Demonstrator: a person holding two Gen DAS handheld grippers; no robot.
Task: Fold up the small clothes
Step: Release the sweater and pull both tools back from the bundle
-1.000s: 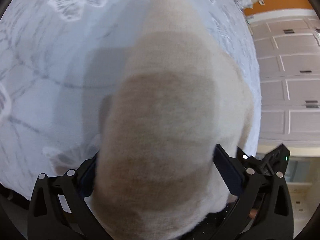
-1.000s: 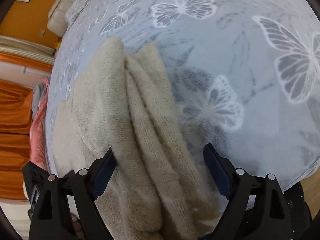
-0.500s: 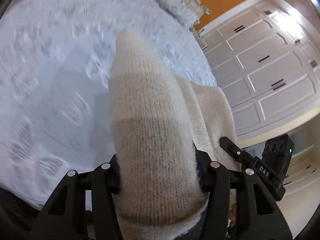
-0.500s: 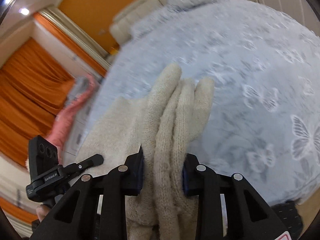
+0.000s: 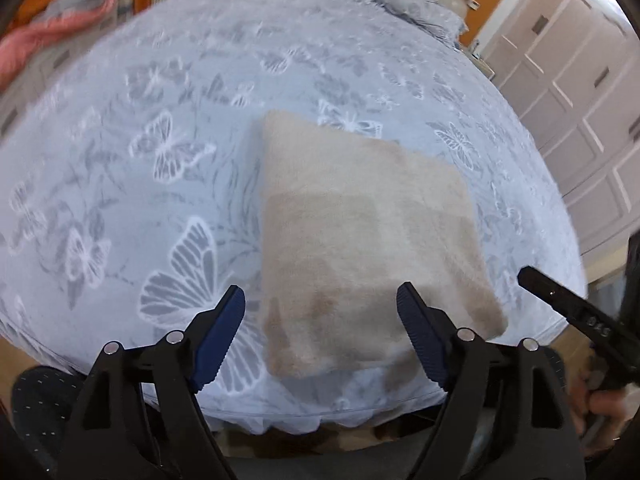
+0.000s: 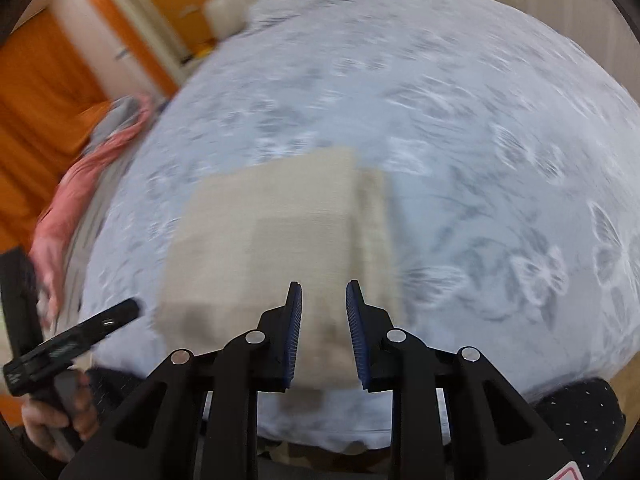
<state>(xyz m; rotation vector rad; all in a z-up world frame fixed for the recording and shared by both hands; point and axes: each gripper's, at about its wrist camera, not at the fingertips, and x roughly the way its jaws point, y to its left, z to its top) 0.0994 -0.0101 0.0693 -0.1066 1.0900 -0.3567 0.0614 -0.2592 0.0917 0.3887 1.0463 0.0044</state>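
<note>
A beige knitted garment [image 5: 360,236] lies folded into a rough rectangle on the bed, near its front edge; it also shows in the right wrist view [image 6: 280,248]. My left gripper [image 5: 320,332] is open wide and empty, held above the garment's near edge. My right gripper [image 6: 323,336] is partly open with a narrow gap between the jaws, empty, above the garment's near right part. Each gripper's body shows at the side of the other's view.
The bed has a pale blue cover with white butterflies [image 5: 172,152]. Pink and grey clothes [image 6: 80,168] lie at its left side. White cupboard doors [image 5: 580,92] stand to the right, orange curtains [image 6: 36,92] to the left, pillows [image 5: 408,4] at the far end.
Both grippers let go of the garment and pulled back and up. The garment, held up folded half a second ago, now lies flat on the bed.
</note>
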